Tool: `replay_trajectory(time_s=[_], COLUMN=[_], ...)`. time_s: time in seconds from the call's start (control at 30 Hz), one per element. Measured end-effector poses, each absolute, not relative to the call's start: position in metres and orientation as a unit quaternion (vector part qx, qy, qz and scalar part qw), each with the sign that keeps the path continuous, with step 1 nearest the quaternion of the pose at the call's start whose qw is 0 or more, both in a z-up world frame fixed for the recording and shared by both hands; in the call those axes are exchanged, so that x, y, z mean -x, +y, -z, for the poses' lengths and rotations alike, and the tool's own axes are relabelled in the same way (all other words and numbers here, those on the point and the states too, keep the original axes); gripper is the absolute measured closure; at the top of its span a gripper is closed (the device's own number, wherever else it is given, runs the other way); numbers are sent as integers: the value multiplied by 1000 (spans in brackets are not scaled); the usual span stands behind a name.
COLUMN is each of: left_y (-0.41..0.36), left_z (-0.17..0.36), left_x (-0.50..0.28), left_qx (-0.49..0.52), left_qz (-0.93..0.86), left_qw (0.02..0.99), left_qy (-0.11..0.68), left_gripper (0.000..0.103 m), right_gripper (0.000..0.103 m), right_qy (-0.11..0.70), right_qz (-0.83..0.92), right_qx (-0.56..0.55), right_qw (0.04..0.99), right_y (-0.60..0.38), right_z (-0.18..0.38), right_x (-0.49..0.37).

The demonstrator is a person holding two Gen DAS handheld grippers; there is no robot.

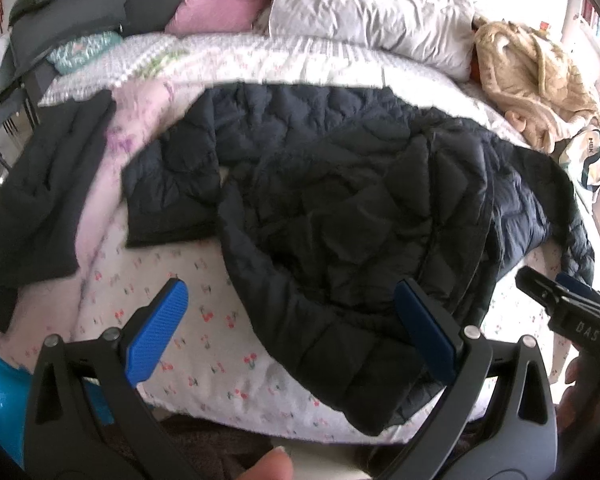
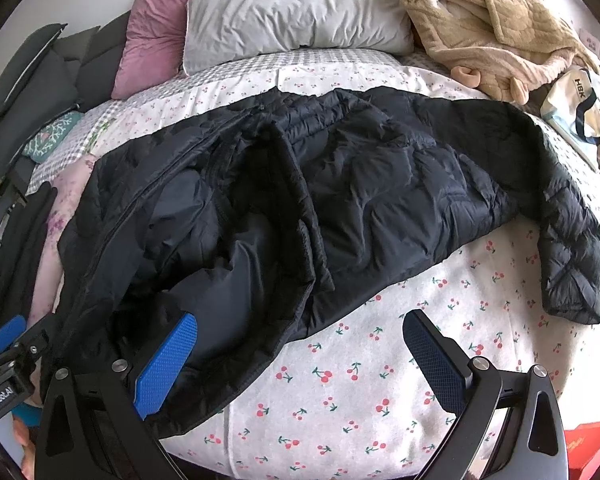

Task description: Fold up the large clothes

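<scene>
A large black quilted puffer jacket (image 1: 340, 184) (image 2: 340, 184) lies spread and rumpled across the bed, one sleeve (image 2: 572, 256) trailing off to the right, another sleeve (image 1: 172, 184) lying to the left. My left gripper (image 1: 296, 332) is open above the jacket's near hem, its blue pads wide apart with nothing between them. My right gripper (image 2: 300, 356) is open too, hovering over the jacket's near edge and the cherry-print sheet (image 2: 360, 392). The right gripper's tip (image 1: 560, 300) shows at the right of the left wrist view; the left gripper's tip (image 2: 8, 340) shows at the lower left of the right wrist view.
A second dark garment (image 1: 40, 200) lies at the bed's left edge. At the head are a white pillow (image 2: 300, 12), a pink cushion (image 2: 156, 32) and a tan fleece robe (image 2: 496, 28). A white bag (image 2: 580, 108) sits far right. A thumb (image 1: 272, 466) shows at the bottom.
</scene>
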State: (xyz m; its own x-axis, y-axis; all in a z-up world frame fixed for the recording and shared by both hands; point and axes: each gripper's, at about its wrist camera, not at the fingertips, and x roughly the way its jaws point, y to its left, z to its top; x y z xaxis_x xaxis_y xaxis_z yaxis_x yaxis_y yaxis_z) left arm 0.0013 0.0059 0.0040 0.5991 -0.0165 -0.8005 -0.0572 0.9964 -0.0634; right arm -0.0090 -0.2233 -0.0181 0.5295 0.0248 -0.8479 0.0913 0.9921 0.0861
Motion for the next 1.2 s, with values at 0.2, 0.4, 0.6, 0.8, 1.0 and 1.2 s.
replay_trajectory(time_s=[0.2,0.4,0.6,0.8,1.0,1.2], left_y=[3,20,30,16,11,13], left_z=[-24,-41,-39,-13,36,90], left_x=[-23,-80,-169,-265,-357,-422], left_qx=[-6,6,-16,-113,-163,-166], left_qz=[56,100,111,113,112,127], left_qw=[899,884,881,878,863,842], left_qy=[433,456,459,452,465,497], left_gripper=[0,0,0,4,10,10], right_gripper=[0,0,0,0,0,1], right_qy=[438,458,489,530,553,572], right_qz=[-28,-33,-74,-60,-33,-47], right_qx=[-76,-22,3,9,46,84], right_qw=[895,888,869,846,831,814], right_y=[-247,-282,-322,-372,-406,-420], right_z=[-15,-36,-33,-7,39,88], right_x=[-6,-60,-138,-231,-317,-368])
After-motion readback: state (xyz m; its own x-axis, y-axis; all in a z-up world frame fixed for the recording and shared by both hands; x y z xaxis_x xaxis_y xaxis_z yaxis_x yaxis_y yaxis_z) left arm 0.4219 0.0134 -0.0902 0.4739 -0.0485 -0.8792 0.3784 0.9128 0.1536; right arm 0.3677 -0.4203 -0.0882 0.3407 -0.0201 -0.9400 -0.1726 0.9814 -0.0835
